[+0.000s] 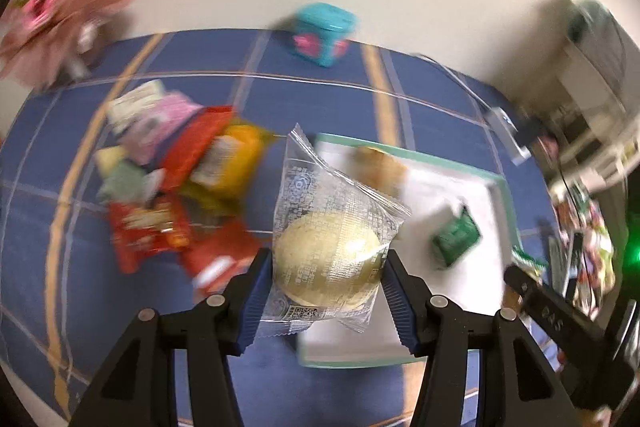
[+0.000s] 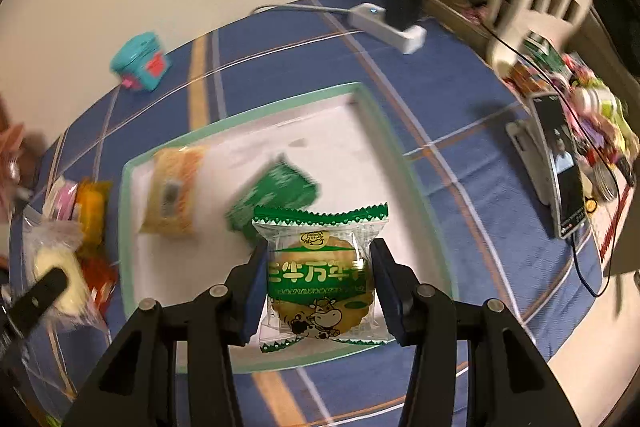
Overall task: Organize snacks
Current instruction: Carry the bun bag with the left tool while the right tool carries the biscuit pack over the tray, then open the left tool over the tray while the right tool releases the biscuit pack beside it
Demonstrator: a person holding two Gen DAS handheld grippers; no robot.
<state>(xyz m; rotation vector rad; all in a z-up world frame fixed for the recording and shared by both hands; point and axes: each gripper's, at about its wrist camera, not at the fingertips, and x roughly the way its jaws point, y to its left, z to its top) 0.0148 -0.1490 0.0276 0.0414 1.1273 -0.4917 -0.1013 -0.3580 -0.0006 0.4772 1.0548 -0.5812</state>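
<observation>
While the left gripper [image 1: 326, 277] clamps a clear-wrapped bun [image 1: 326, 263] and the right gripper [image 2: 318, 281] a cow-print biscuit [image 2: 320, 283] above the tray [image 2: 384, 119], both look light and crushable (slick film) — best pinched across the middle.

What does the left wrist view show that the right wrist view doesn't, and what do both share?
Only the left wrist view: the pale bun clamped in the left gripper, seen close, the red packs in the snack pile, and pink flowers.

Only the right wrist view: the cookie pack clamped in the right gripper, a phone and a power strip.

Both: the tray holding a yellow pack and a green pack, the teal box, the blue cloth.
</observation>
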